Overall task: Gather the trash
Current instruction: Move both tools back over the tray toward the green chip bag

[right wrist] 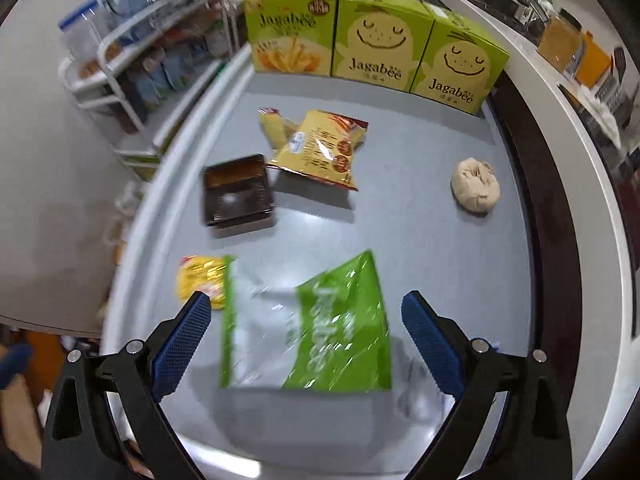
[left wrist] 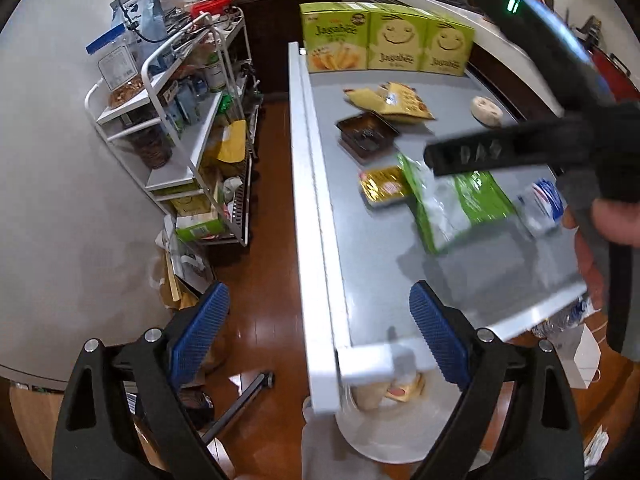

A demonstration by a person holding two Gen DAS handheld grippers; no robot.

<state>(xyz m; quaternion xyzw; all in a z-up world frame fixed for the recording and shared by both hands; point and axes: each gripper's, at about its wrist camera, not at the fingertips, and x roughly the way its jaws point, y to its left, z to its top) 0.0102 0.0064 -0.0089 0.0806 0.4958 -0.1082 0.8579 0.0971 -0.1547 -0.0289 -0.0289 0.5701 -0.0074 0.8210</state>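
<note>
Grey table carries the trash, spread out. Green bag lies flat at the near end, blurred in both views; in the right wrist view it sits between the blue pads of the right gripper, jaws spread wide, neither pad touching it as far as the blur allows. From the left wrist view the right gripper appears as a dark finger over the bag's top edge; contact cannot be told there. Yellow wrapper lies just beside the bag's left corner, partly under it. Brown tray sits farther back near the table's left rim, empty side up. Yellow snack packets lie overlapping just beyond the tray. Crumpled beige wad lies alone toward the right edge, well apart from the rest. A blue-and-white wrapper shows near the bag's right side in the left wrist view, blurred. Three Jagabee boxes stand upright in a row at the far end. Left gripper is off the table's near left corner, jaws wide apart, holding nothing, one pad over the wood floor and one over the tabletop. White bin sits under the table corner with some scraps inside. White wire rack of groceries stands left of the table against the wall.
</note>
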